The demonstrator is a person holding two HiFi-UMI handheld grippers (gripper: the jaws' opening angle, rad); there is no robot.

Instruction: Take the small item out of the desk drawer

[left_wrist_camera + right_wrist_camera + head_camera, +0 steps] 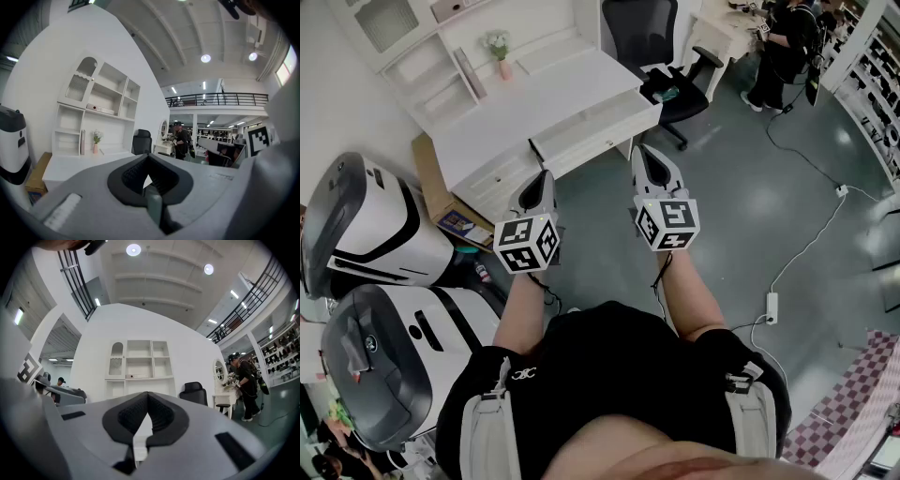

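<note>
Two grey grippers (547, 176) (646, 153), pads (161, 414) seemingly ribbed

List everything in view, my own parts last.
desk: 1, white with shelves, ahead by the wall
drawer: 1, white, under the desktop
vase: 1, pink with flowers, on the desk
chair: 1, black, right of the desk
box: 1, brown cardboard, left of the desk
machines: 2, white and black, on the floor at left
power strip: 1, white, on the floor at right
bystander: 1, in black, far right
left claw: 1, grey, shut, empty
right claw: 1, grey, shut, empty
</note>
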